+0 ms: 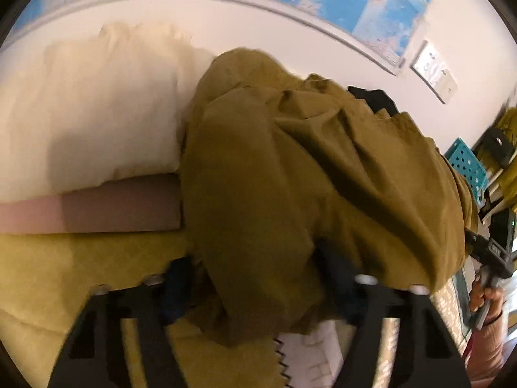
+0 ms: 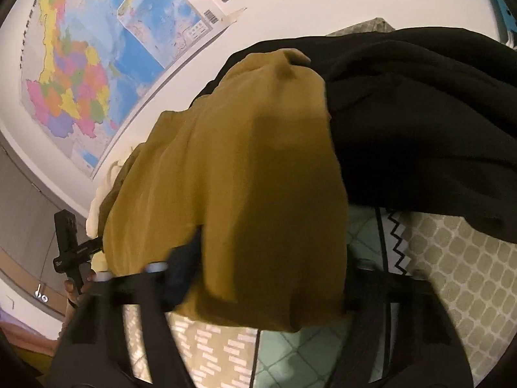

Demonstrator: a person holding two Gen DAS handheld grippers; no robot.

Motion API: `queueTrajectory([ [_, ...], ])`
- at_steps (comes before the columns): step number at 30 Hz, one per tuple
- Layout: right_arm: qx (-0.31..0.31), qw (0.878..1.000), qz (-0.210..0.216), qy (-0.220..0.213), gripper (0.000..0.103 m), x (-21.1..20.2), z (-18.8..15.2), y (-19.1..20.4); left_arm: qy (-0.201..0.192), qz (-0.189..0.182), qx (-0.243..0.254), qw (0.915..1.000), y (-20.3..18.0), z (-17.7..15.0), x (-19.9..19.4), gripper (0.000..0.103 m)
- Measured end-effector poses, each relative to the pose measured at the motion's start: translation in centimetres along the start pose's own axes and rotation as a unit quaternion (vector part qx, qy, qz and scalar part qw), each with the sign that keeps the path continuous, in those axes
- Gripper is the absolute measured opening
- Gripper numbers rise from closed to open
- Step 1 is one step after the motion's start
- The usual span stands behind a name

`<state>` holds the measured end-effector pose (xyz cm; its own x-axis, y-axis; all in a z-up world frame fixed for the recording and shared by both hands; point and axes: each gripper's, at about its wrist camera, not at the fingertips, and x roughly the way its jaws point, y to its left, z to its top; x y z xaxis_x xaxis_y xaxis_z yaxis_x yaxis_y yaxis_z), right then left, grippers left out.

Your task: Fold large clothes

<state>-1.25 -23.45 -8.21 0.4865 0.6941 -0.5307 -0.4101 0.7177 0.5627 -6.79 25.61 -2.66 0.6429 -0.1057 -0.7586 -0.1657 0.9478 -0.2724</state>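
A large mustard-brown garment [image 1: 290, 174] hangs bunched in front of both cameras. My left gripper [image 1: 255, 291] is shut on its cloth, which drapes over and between the fingers and hides the tips. My right gripper [image 2: 258, 278] is also shut on the same garment [image 2: 245, 177], held above the bed. The right gripper shows at the right edge of the left wrist view [image 1: 491, 252], and the left gripper shows at the left of the right wrist view [image 2: 69, 249]. A black garment [image 2: 420, 123] lies bunched to the right.
A white pillow [image 1: 90, 113] and a pink folded cloth [image 1: 97, 207] lie at the head of the bed. A yellow blanket [image 1: 64, 274] and a patterned quilt [image 2: 452, 274] lie below. A map [image 2: 80, 64] hangs on the wall. A teal basket [image 1: 465, 161] stands at right.
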Motion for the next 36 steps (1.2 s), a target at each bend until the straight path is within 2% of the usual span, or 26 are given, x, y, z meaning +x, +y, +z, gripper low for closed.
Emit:
queueTrajectory([
  [1, -0.006, 1.000, 0.007, -0.002, 0.035, -0.8, 0.1, 0.4, -0.003, -0.001, -0.001, 1.0000, -0.2, 0.2, -0.7, 0.041],
  [2, -0.008, 1.000, 0.015, -0.007, 0.028, -1.7, 0.2, 0.7, -0.002, -0.014, -0.010, 0.9999, 0.0, 0.3, -1.4, 0.036],
  [4, -0.014, 0.999, 0.032, -0.034, 0.018, -4.1, 0.5, 1.8, 0.001, -0.056, -0.040, 0.9977, 0.9, 0.4, -3.3, 0.032],
  [6, -0.025, 0.996, 0.061, -0.064, 0.015, -8.0, 0.6, 4.1, 0.002, -0.086, -0.043, 0.9954, 0.8, 0.1, -5.7, 0.031],
  [8, -0.063, 0.991, 0.075, -0.093, 0.013, -11.8, 0.1, 6.5, -0.012, -0.101, -0.024, 0.9946, 0.1, -0.9, -8.5, 0.031],
  [11, -0.077, 0.990, 0.065, -0.102, 0.013, -15.4, -1.0, 7.1, -0.022, -0.128, -0.006, 0.9915, 0.0, -3.6, -11.7, 0.032],
  [13, -0.062, 0.994, 0.044, -0.082, 0.013, -15.3, -1.9, 5.6, -0.003, -0.120, -0.004, 0.9927, 0.6, -5.9, -11.5, 0.032],
  [15, -0.016, 0.999, 0.018, -0.047, 0.012, -13.7, -3.0, 2.7, 0.041, -0.095, -0.015, 0.9945, 1.5, -8.2, -9.1, 0.033],
  [17, 0.028, 0.999, -0.001, -0.021, 0.011, -11.6, -4.3, -0.6, 0.073, -0.087, -0.031, 0.9931, 2.4, -9.5, -7.0, 0.037],
  [19, 0.059, 0.998, 0.000, -0.011, 0.011, -10.1, -5.0, -2.7, 0.062, -0.101, -0.042, 0.9921, 2.6, -9.4, -6.8, 0.038],
  [20, 0.065, 0.998, -0.014, -0.006, 0.012, -9.4, -5.2, -3.1, 0.063, -0.092, -0.036, 0.9931, 2.4, -9.2, -6.9, 0.047],
  [21, 0.059, 0.998, -0.027, -0.004, 0.015, -8.9, -5.1, -2.7, 0.063, -0.060, -0.015, 0.9961, 1.7, -9.1, -7.2, 0.056],
  [22, 0.052, 0.998, -0.038, -0.001, 0.018, -8.9, -5.2, -2.4, 0.063, -0.023, 0.005, 0.9978, 0.8, -8.9, -7.4, 0.070],
  [23, 0.040, 0.997, -0.060, 0.005, 0.026, -9.0, -5.1, -1.9, 0.062, 0.007, 0.023, 0.9978, 0.2, -8.6, -7.6, 0.072],
  [25, 0.023, 0.996, -0.090, -0.011, 0.047, -10.3, -4.4, -1.0, 0.033, 0.038, 0.062, 0.9969, -1.6, -7.7, -9.6, 0.072],
  [26, 0.015, 0.993, -0.112, -0.028, 0.069, -11.2, -4.3, -0.6, 0.016, 0.043, 0.071, 0.9964, -2.0, -7.2, -10.5, 0.080],
  [27, 0.002, 0.989, -0.137, -0.053, 0.076, -12.4, -4.0, 0.2, -0.008, 0.037, 0.078, 0.9962, -2.6, -6.6, -11.7, 0.084],
  [29, -0.021, 0.986, -0.143, -0.088, 0.076, -14.2, -3.4, 1.7, -0.035, 0.005, 0.084, 0.9958, -2.6, -5.6, -13.0, 0.085],
  [31, -0.045, 0.985, -0.124, -0.108, 0.076, -14.7, -2.9, 3.7, -0.046, 0.000, 0.102, 0.9937, -4.2, -4.4, -13.0, 0.085],
  [33, -0.089, 0.988, -0.088, -0.086, 0.076, -13.2, -2.2, 6.0, -0.039, -0.019, 0.119, 0.9919, -5.6, -3.7, -11.8, 0.085],
  [36, -0.148, 0.985, -0.081, -0.022, 0.076, -8.1, -2.2, 8.8, -0.013, -0.042, 0.134, 0.9900, -7.6, -2.6, -8.9, 0.085],
])
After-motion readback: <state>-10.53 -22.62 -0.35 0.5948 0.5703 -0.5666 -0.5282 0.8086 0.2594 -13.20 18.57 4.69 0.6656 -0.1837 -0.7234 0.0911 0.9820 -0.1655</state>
